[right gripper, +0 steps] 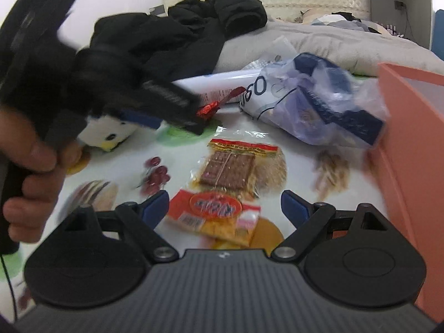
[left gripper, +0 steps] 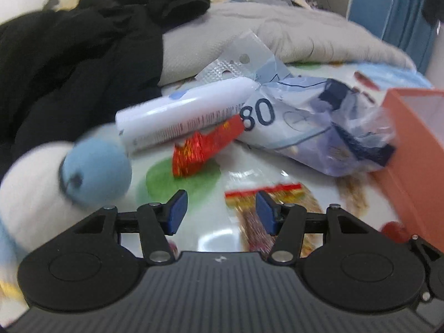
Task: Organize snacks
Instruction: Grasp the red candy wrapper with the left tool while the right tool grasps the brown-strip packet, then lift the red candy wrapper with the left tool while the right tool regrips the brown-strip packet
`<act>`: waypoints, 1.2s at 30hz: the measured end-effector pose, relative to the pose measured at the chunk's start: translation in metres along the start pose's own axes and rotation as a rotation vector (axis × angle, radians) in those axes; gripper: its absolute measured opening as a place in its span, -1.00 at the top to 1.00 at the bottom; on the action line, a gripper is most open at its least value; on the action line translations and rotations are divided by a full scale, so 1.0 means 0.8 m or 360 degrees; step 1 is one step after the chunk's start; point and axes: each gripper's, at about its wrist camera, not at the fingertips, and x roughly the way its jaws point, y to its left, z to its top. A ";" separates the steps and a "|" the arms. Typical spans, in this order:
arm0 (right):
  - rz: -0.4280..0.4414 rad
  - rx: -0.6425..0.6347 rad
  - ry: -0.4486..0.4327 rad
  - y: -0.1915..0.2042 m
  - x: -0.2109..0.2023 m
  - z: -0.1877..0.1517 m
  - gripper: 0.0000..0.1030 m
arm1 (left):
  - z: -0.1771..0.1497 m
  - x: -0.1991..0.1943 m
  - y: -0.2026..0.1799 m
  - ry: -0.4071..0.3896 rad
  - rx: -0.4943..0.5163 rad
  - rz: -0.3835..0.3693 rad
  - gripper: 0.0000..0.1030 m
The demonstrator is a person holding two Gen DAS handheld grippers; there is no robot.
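In the left wrist view my left gripper [left gripper: 221, 213] is open and empty, just above a clear packet with a red-yellow strip [left gripper: 263, 191]. Ahead lie a red foil snack [left gripper: 206, 145], a white tube [left gripper: 183, 113] and a blue-white plastic bag [left gripper: 313, 127]. In the right wrist view my right gripper [right gripper: 224, 208] is open and empty over an orange snack packet [right gripper: 213, 216]; a brown wafer packet [right gripper: 230, 166] lies just beyond. The left gripper [right gripper: 169, 102] shows there, near the red foil snack [right gripper: 208, 109].
An orange box [left gripper: 416, 152] stands at the right, also in the right wrist view [right gripper: 410, 144]. A plush penguin [left gripper: 69, 183] lies at the left. Black clothes [left gripper: 69, 63] and a grey quilt [left gripper: 291, 30] lie behind, on a printed cloth [right gripper: 305, 183].
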 end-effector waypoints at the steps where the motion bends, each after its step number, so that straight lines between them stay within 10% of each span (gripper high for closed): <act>1: 0.0004 -0.0013 -0.0011 0.002 0.009 0.001 -0.72 | 0.006 0.009 -0.002 0.0002 0.0044 0.0014 -0.19; 14: -0.0126 -0.0148 0.0041 0.022 0.076 0.005 -0.52 | 0.035 0.089 -0.011 0.0080 0.0275 0.0149 -0.03; 21: -0.0106 -0.0186 0.0037 0.018 0.063 0.000 -0.01 | 0.034 0.106 -0.020 0.0062 0.0384 0.0288 0.34; 36: -0.0136 -0.0176 0.0116 0.007 0.023 -0.018 0.52 | -0.001 0.039 -0.043 0.0109 0.0259 0.0202 0.61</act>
